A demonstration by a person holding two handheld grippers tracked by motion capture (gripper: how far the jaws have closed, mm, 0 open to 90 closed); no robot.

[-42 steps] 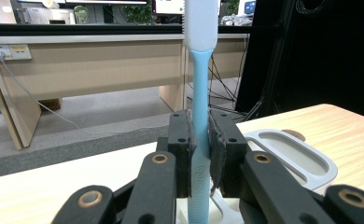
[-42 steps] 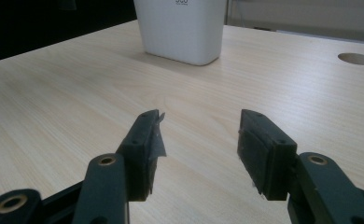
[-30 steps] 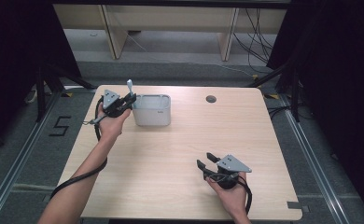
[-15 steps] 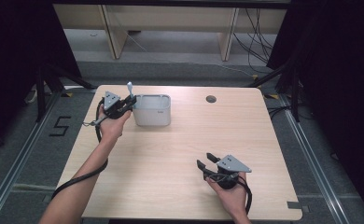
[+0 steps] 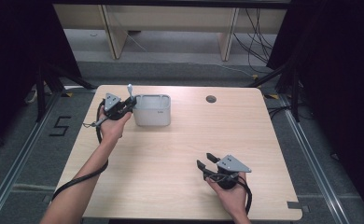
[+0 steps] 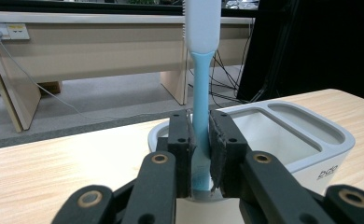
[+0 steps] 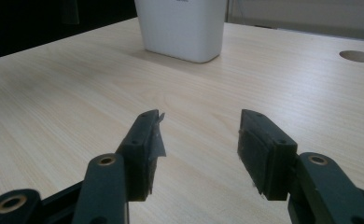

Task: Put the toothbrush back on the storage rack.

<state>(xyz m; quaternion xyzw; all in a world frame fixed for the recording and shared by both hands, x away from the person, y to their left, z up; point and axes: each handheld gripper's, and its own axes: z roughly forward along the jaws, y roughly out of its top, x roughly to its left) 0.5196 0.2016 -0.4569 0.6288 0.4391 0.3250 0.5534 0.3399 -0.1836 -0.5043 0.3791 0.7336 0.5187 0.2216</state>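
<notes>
My left gripper is shut on a toothbrush with a light blue handle and a white head, held upright. It hovers at the left end of a white holder that has several open compartments. In the high view the toothbrush sticks up just left of the holder. Near the table's front right, my right gripper rests open with nothing between its fingers, pointing toward the holder.
The light wooden table has a round cable hole at the back, right of the holder. Wooden benches and loose cables stand on the floor behind the table. Cables trail from both grippers.
My left gripper with the toothbrush has shifted slightly toward the holder's left end. The right gripper has not moved.
</notes>
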